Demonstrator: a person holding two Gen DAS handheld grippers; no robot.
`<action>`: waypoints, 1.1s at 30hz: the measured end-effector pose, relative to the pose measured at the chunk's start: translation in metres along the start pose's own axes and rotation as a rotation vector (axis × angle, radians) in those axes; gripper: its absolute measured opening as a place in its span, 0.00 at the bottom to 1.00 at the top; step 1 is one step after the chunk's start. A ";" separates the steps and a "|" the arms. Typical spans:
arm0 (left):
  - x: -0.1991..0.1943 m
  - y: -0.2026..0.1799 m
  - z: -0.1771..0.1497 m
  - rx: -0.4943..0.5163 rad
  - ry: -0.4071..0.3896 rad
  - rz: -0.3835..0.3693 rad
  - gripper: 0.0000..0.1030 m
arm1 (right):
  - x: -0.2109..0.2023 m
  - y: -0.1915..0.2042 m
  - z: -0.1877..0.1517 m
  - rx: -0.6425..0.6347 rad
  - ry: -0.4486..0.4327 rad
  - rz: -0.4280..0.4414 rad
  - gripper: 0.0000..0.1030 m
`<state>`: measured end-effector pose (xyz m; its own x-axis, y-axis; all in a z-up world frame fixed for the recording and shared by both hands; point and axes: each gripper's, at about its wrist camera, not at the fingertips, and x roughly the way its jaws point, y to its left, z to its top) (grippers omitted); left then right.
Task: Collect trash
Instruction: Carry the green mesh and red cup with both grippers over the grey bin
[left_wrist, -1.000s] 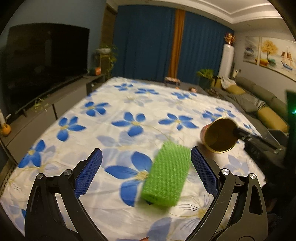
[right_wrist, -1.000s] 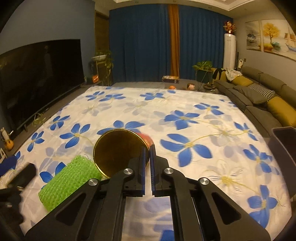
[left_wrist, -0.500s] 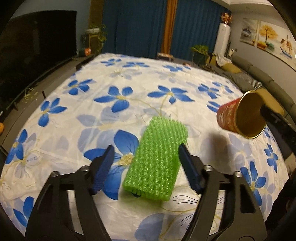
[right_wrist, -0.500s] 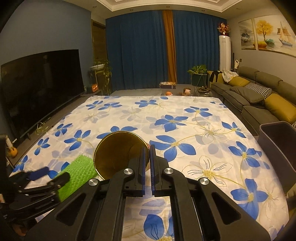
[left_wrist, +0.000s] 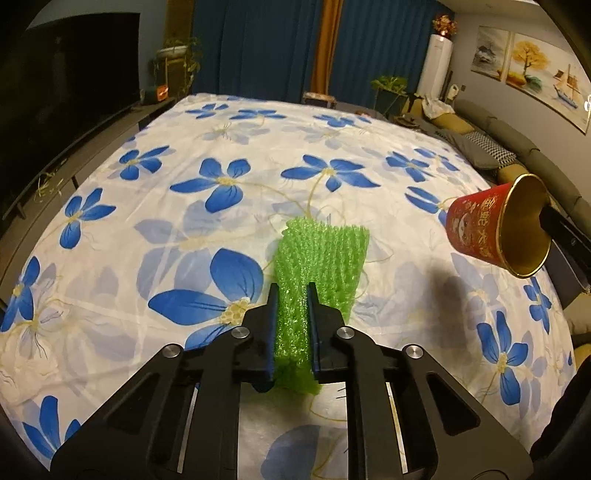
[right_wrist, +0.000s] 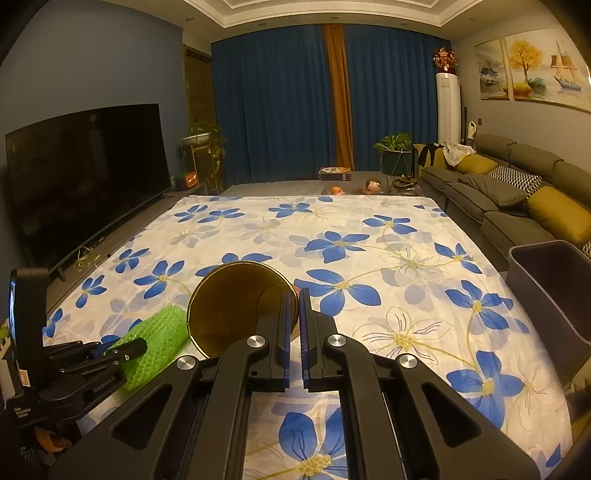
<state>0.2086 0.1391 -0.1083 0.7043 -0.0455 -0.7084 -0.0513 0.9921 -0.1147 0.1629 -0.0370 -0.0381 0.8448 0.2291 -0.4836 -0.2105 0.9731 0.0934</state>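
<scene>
On my far left a large black flat television screen (right_wrist: 85, 184) stands along the wall beside the white sheet printed with blue flowers (left_wrist: 155, 206) that covers the floor. My left gripper (left_wrist: 291, 325) has just been closing, and its 2 blue-padded jaws now pinch the near end of the bright green foam-mesh sleeve (left_wrist: 321, 258), squeezing it narrow there while the far end fans out wider and lies on the sheet. In the right wrist view that same gripper (right_wrist: 122, 349) shows low on the left, clamped on the green sleeve (right_wrist: 159, 332). Next over, my right gripper (right_wrist: 294, 332) has its jaws drawn almost together on the rim wall of the red paper cup with a gold lining (right_wrist: 240, 302), 1 jaw inside the mouth and 1 outside. From the left camera the cup (left_wrist: 491, 229) hangs off the sheet, tipped on its side with a shadow beneath it. At the right edge, a dark grey plastic bin (right_wrist: 546, 295) sits just beside the sheet, in front of the grey sofa with mustard cushions (right_wrist: 517, 184).
</scene>
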 end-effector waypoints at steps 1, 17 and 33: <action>-0.002 0.000 0.000 -0.004 -0.008 -0.004 0.12 | -0.001 -0.001 0.000 0.001 -0.001 -0.001 0.05; -0.063 -0.061 0.033 0.069 -0.206 -0.058 0.12 | -0.028 -0.043 0.002 0.045 -0.045 -0.006 0.05; -0.064 -0.187 0.058 0.222 -0.269 -0.189 0.12 | -0.067 -0.134 0.019 0.112 -0.139 -0.137 0.05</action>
<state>0.2139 -0.0367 -0.0009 0.8487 -0.2267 -0.4778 0.2306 0.9717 -0.0514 0.1434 -0.1823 -0.0019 0.9229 0.0875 -0.3751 -0.0390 0.9901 0.1351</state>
